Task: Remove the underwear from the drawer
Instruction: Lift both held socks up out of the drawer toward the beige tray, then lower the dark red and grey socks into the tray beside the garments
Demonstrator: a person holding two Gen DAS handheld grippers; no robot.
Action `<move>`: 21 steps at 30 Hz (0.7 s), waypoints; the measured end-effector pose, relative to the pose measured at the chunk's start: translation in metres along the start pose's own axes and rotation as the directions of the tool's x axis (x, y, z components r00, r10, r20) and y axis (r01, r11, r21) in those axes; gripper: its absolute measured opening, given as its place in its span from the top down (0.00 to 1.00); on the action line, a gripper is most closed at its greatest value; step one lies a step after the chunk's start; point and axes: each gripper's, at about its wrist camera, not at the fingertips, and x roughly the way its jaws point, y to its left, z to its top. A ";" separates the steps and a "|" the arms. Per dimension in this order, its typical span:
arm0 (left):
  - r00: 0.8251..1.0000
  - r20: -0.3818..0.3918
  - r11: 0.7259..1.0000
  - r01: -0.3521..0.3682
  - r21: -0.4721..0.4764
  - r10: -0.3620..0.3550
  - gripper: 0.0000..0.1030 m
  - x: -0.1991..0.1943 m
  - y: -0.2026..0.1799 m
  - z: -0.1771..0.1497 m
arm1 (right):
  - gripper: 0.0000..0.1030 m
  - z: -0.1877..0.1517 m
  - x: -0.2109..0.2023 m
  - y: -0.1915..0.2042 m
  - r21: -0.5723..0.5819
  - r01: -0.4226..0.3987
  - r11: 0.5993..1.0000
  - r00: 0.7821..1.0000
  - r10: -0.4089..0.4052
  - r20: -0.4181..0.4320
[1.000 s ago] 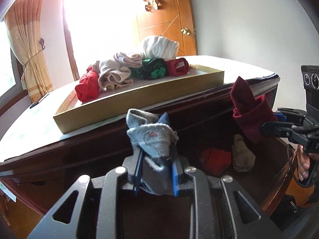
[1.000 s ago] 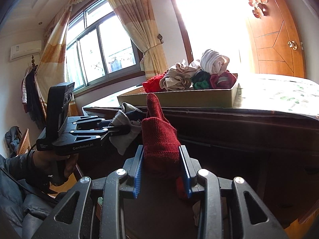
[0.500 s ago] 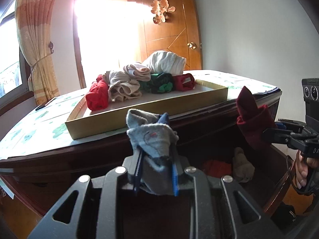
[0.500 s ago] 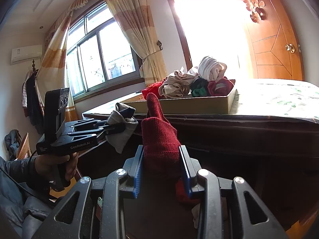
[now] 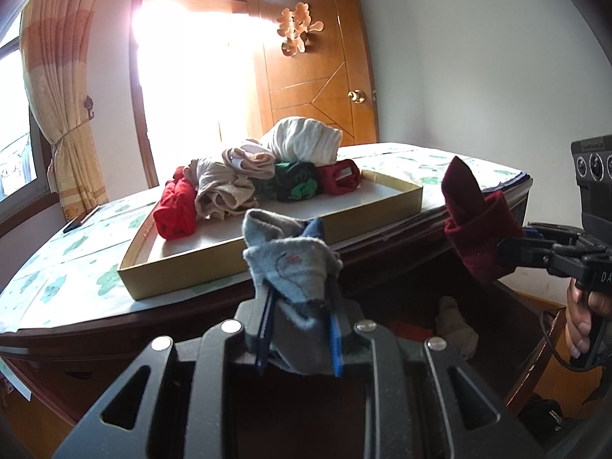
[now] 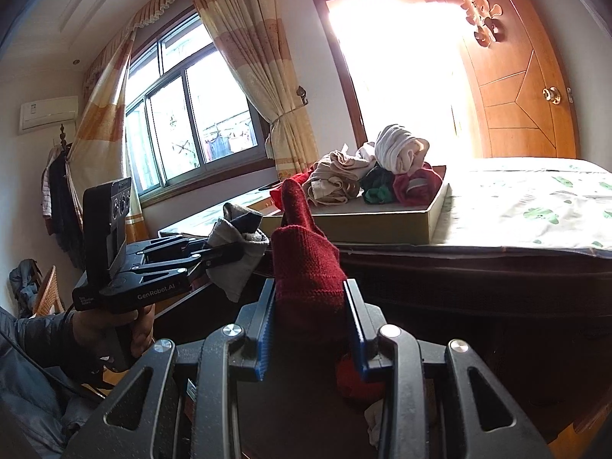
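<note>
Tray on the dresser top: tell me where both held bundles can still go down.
The tray is bare along its near and right part, between the front wall and the rolled pile. The back-left is crowded. The left gripper holds the grey bundle; the right gripper holds the maroon bundle.

"GenRobot.AI" in white on the black left gripper (image 6: 225,256) body, right wrist view

Two black handheld grippers are in view, the left gripper (image 5: 298,329) clamping one grey rolled garment (image 5: 290,264), the right gripper (image 6: 310,325) one dark red knitted roll (image 6: 306,264). One shallow gold cardboard tray (image 5: 267,252) holds six rolled garments: two red, two beige, one green-and-black, one white. Two more rolls, one red and one beige (image 5: 455,325), lie in the single open drawer.
</note>
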 end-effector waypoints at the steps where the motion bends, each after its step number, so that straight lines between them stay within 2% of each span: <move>1: 1.000 0.002 1.000 0.004 0.000 -0.004 0.79 0.000 0.000 0.002 | 0.65 0.002 -0.001 0.001 -0.005 0.001 1.000 1.000 -0.001 0.002; 21: 0.999 -0.011 0.998 0.050 0.035 -0.050 0.78 0.010 -0.013 0.049 | 0.65 0.051 -0.013 -0.003 -0.059 0.040 0.997 0.999 -0.038 0.039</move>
